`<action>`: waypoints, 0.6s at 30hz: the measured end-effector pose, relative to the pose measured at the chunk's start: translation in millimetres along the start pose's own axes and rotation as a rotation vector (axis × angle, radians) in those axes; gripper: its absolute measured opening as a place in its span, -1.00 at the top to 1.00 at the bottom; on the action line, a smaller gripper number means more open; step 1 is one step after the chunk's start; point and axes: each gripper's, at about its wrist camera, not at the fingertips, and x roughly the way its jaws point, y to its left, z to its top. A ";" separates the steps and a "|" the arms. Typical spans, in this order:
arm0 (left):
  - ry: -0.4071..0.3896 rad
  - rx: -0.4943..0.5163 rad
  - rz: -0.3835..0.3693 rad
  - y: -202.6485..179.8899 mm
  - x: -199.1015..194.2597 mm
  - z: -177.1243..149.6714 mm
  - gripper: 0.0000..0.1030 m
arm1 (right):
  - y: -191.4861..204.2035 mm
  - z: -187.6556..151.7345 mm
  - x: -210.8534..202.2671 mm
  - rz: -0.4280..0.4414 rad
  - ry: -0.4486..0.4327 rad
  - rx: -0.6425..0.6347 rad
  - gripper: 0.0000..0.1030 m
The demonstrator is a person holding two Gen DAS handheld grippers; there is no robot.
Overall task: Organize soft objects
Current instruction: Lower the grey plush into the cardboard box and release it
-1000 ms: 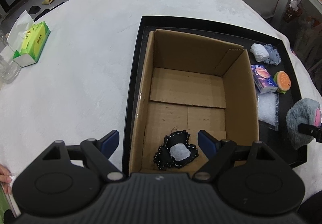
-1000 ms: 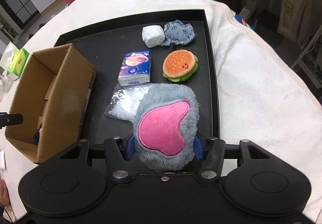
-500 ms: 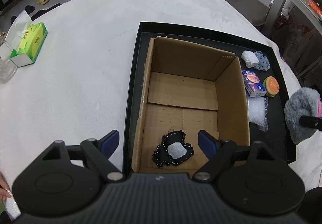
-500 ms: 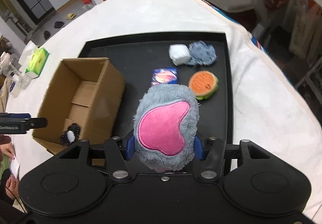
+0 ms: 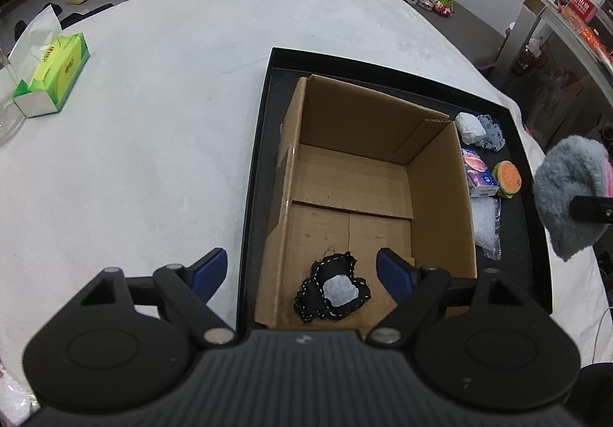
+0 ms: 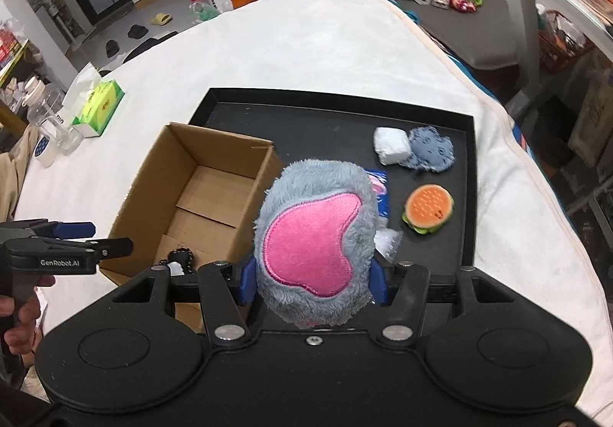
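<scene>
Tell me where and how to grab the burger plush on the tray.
Come from straight above and pinch the burger plush across its round bun sides. It lies flat on the black tray, apart from the neighbouring items, so both sides are free.

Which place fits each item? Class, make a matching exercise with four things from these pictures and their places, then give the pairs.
Things:
1. grey and pink plush
2. black patch
3. burger toy
4. green tissue box

Places:
A. on the white tablecloth
B. inside the cardboard box
C. held in the right tool
D. on the black tray, outside the box

Pairs: 1-C, 2-B, 3-D, 4-A
</scene>
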 end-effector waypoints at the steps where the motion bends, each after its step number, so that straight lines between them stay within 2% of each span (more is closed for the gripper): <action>1: -0.008 -0.006 -0.002 2.3 -0.9 -0.5 -0.62 | 4.6 2.1 1.2 -0.001 0.001 -0.010 -0.04; 7: -0.051 -0.037 -0.020 18.6 -6.5 -2.3 -0.61 | 33.5 11.9 6.6 0.013 -0.002 -0.058 -0.04; 18: -0.050 -0.087 -0.061 41.7 0.4 -11.3 -0.56 | 73.3 25.4 25.7 0.016 0.019 -0.116 -0.04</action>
